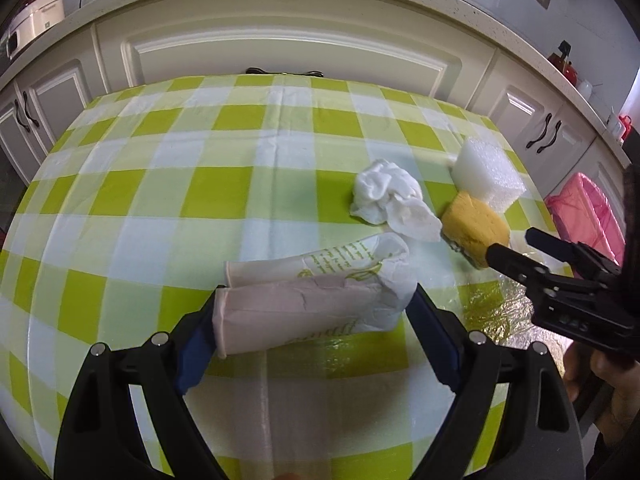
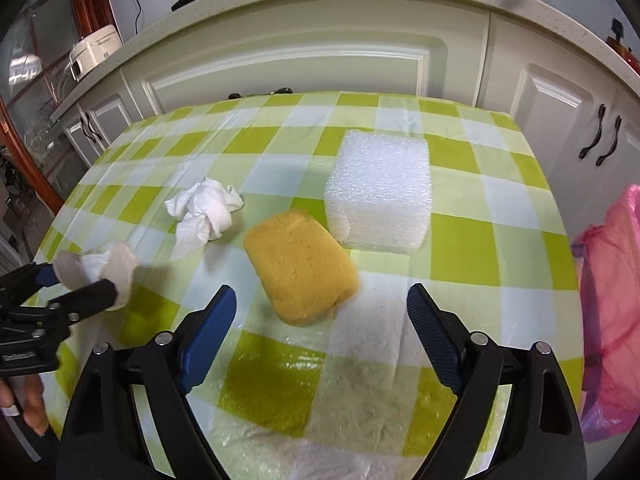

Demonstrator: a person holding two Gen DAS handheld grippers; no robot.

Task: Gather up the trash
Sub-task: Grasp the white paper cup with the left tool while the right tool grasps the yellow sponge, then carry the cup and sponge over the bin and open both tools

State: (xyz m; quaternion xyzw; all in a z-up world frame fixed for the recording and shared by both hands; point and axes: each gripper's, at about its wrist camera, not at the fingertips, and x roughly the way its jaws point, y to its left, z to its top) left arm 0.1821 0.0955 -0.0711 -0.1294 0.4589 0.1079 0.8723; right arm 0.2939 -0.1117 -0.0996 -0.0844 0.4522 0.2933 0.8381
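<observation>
A crushed white paper cup (image 1: pixel 304 304) with green print lies sideways between the fingers of my left gripper (image 1: pixel 316 312), which touch both its ends. It also shows in the right wrist view (image 2: pixel 100 268). My right gripper (image 2: pixel 320 308) is open and empty, just in front of a yellow sponge (image 2: pixel 300 264) on the checked tablecloth (image 2: pixel 260 140). A white foam block (image 2: pixel 380 192) stands behind the sponge. A crumpled white tissue (image 2: pixel 206 208) lies to the sponge's left. In the left wrist view, the sponge (image 1: pixel 476 232), the foam block (image 1: pixel 486 172) and the tissue (image 1: pixel 392 200) sit at the right.
A bin lined with a pink bag (image 2: pixel 612 304) stands off the table's right edge; it also shows in the left wrist view (image 1: pixel 584 212). White kitchen cabinets (image 2: pixel 288 68) run behind the table. Clear plastic film (image 2: pixel 360 420) lies on the cloth under my right gripper.
</observation>
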